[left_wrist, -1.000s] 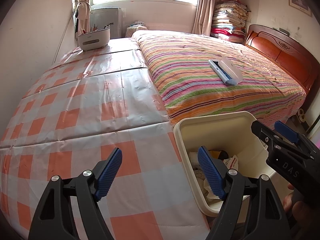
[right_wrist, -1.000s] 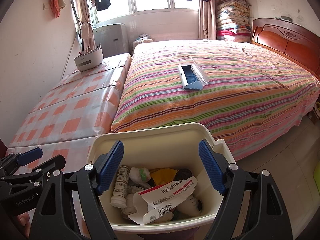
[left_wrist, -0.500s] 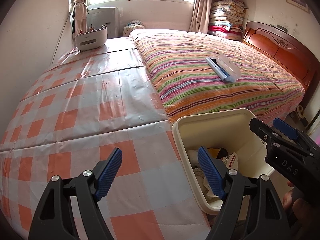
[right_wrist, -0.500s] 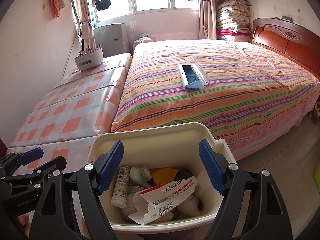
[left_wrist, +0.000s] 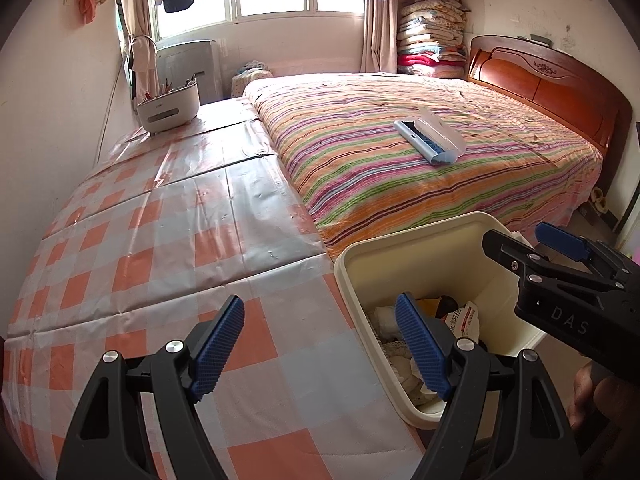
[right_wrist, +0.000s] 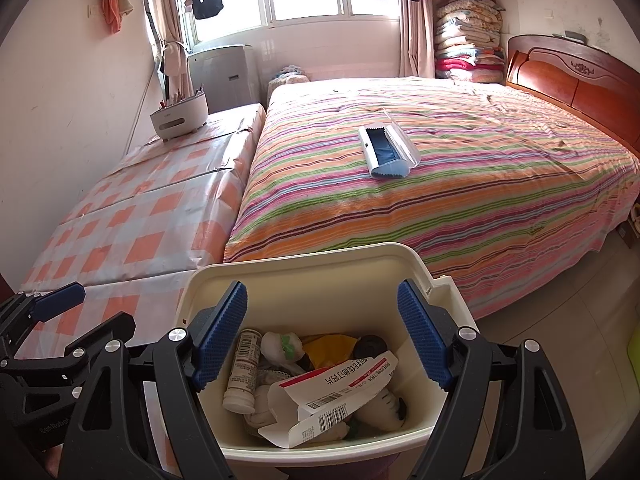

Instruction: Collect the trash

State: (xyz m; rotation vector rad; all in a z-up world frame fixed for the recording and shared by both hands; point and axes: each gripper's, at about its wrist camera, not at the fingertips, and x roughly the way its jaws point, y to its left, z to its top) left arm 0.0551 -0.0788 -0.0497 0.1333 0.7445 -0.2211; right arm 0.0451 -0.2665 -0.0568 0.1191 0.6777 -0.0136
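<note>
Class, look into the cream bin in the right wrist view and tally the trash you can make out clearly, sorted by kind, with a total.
Bottles: 1
Torn cardboard boxes with a barcode: 1
Yellow wrappers: 1
Dark round items: 1
Total: 4, all in the bin; the white wads underneath are too jumbled to count.

Home bedroom: striped bed (right_wrist: 440,184), wooden headboard (right_wrist: 576,80), folded quilts (right_wrist: 468,40).
</note>
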